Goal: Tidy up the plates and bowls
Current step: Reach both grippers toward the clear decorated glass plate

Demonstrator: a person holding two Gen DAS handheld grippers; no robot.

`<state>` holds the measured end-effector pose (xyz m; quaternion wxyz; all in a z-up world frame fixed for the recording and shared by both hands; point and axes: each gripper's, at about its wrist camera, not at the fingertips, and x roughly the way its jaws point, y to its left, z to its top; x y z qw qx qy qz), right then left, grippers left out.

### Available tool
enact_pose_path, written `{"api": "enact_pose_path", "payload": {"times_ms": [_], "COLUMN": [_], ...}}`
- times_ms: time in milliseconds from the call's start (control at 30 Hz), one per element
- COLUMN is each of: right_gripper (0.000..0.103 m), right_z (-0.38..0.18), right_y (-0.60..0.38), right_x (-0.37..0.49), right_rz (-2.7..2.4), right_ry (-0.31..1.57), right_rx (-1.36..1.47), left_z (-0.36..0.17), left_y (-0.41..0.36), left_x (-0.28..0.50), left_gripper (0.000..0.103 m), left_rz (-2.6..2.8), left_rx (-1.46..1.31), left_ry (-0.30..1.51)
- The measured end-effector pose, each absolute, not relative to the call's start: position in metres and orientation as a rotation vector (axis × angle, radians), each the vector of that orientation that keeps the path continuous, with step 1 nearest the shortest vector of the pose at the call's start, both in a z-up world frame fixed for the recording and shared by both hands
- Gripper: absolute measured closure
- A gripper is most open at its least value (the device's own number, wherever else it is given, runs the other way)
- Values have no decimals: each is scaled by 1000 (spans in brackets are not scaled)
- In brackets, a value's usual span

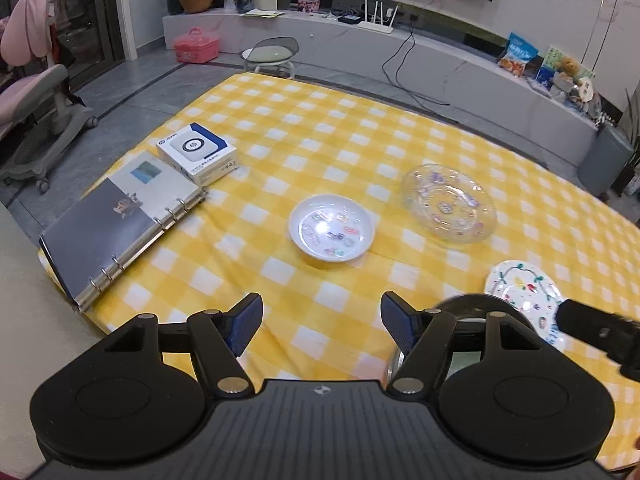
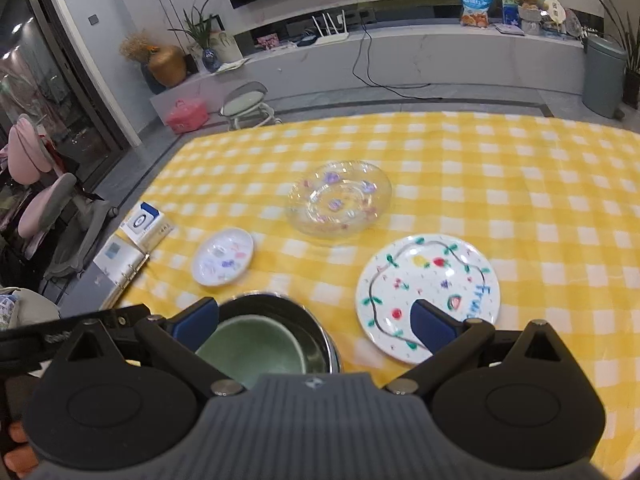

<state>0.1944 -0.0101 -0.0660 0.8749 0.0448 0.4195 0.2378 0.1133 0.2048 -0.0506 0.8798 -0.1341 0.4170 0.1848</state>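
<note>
Yellow-check tablecloth (image 2: 460,168), living rm behind. L gripper (image 1: 321,326) and R gripper (image 2: 316,320) both spread wide, nothing pinched. Green bowl (image 2: 252,344) nested in steel bowl (image 2: 316,332) near edge; painted plate (image 2: 428,280) beside it, glass plate (image 2: 340,196) and small dish (image 2: 223,256) farther off. Risk: glass plate prob slick, could slip if pinched at thin rim.

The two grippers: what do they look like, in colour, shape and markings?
Both the left gripper and the right gripper are black, with ribbed grey bodies bearing a small round emblem, round side discs, silver pivot pins and blue textured finger pads.
</note>
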Motion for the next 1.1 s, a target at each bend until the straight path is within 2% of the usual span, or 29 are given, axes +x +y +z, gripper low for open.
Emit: {"api": "enact_pose_path", "payload": {"times_ms": [367,500,800,933,1100], "right_gripper": [4,4,5,15,17], "right_z": [-74,-75,-81,-89,-96], "right_y": [-3,10,26,37,37], "right_x": [244,265,323,336,341], "right_rz": [594,666,666,656,646], "right_ry": [950,963,1010,1026,1032], "right_rx": [164,156,149,112,119], "left_z": [-49,-48,-76,-90,-93], "left_y": [225,242,278,283,276], "left_x": [146,153,179,187,193], "left_gripper": [24,24,25,27,27], "left_rz": [401,458,467,489,443], "left_rx": [-187,-223,-346,-355,-369], "left_ry": [896,850,883,908,912]}}
